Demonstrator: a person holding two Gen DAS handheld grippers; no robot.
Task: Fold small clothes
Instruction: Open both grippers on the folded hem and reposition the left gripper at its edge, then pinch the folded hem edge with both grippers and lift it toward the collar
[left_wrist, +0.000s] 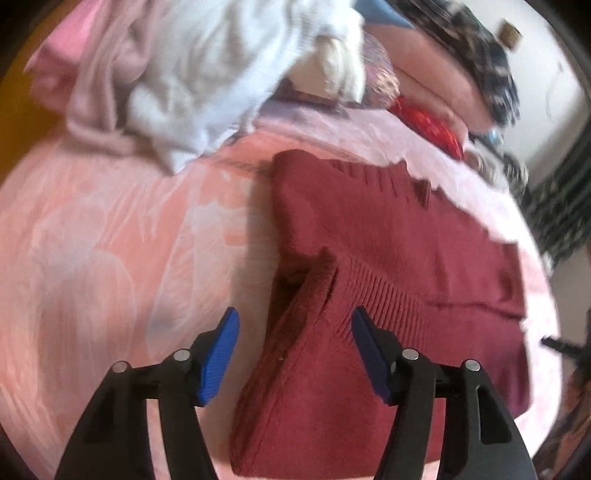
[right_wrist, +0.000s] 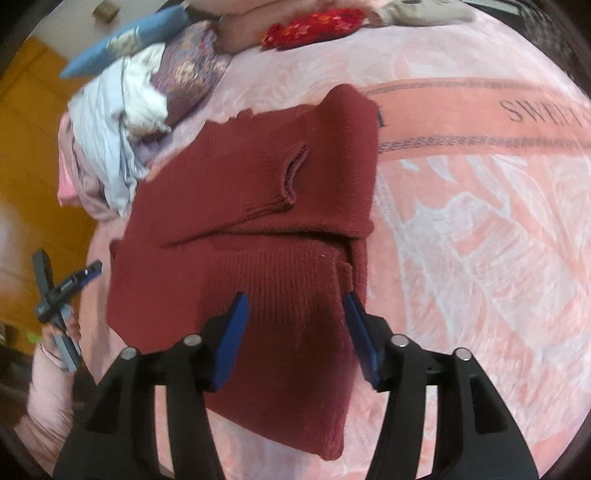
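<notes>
Dark red and ribbed at its hem, the knitted sweater (left_wrist: 388, 258) lies folded flat on a pink blanket with a pale leaf pattern (left_wrist: 110, 240), which carries everything in view. A sleeve and a side panel are laid over the sweater's body, so several layers overlap; in the right wrist view a curved seam edge shows on the upper layer (right_wrist: 291, 173).

Left gripper (left_wrist: 295, 350): black arms with blue pads (left_wrist: 218, 358), jaws parted. A raised fold of the sweater runs up between the pads, but neither pad presses on it. Right gripper (right_wrist: 295, 336): same build, blue pads (right_wrist: 231, 343) also parted, standing over the ribbed near edge of the sweater (right_wrist: 280, 288) (the knit passes between them with no pad clamping it). Neither tool has hold of anything.

Toward the blanket's far edge sits a heap of loose clothes: a white knit garment (left_wrist: 207, 74) over a pale pink one (left_wrist: 99, 85), with a purple patterned piece (right_wrist: 192, 62) and a red patterned item (right_wrist: 314, 22) beside them. A darker salmon band with printed lettering (right_wrist: 480, 118) crosses the blanket just beyond the sweater's far right corner. At the left rim of the right wrist view, the other gripper's black tip (right_wrist: 66, 284) and a pink sleeve (right_wrist: 48, 398) show off the blanket's left edge.
</notes>
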